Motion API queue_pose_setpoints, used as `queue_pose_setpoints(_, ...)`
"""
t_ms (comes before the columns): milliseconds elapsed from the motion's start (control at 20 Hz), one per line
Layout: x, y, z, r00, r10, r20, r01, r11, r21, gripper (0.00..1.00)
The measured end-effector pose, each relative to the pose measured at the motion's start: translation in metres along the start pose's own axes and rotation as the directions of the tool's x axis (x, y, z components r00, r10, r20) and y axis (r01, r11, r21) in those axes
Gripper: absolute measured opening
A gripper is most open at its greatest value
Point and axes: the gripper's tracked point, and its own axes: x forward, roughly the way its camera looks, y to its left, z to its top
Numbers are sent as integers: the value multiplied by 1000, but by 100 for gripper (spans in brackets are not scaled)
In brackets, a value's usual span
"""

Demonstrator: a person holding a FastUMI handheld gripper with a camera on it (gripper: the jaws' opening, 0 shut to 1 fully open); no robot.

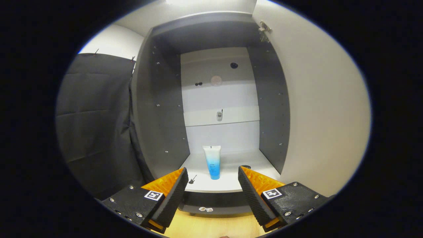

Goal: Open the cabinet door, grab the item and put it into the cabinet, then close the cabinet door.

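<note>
Cabinet [155, 109] with dark side walls and a pale back panel, seen from my gripper camera; it stands open, its door [317, 109] swung out toward 3 o'clock, with a hinge [264, 30] at the door's upper inner edge, near 1 o'clock. My gripper [212, 176] sits in front of the cabinet's bottom shelf [231, 180], jaws spread wide and holding nothing; each finger carries a square marker tag on its body. Tube [212, 162], white at the top grading to blue at the bottom, stands cap-down on the bottom shelf, just ahead of the fingers and between their tips as I look along them, touching neither. A small dark mark lies on the shelf at 9 o'clock from the tube's base. On the back panel, at 12 o'clock above the tube, I see a small metal fitting [219, 115]. Dark cloth [96, 122] hangs at 9 o'clock of the cabinet. A wooden floor [211, 226] shows between the fingers' bases at 6 o'clock.
</note>
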Motion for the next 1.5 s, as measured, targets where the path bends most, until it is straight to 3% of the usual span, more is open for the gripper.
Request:
queue_pose_setpoints(900,-226,-24,18,994,32,102,-25,998,-66,94)
queue_pose_setpoints(1200,-280,-66,30,991,-28,135,40,995,-86,93)
queue_pose_setpoints(1500,-329,-147,45,966,-184,183,197,979,-55,93)
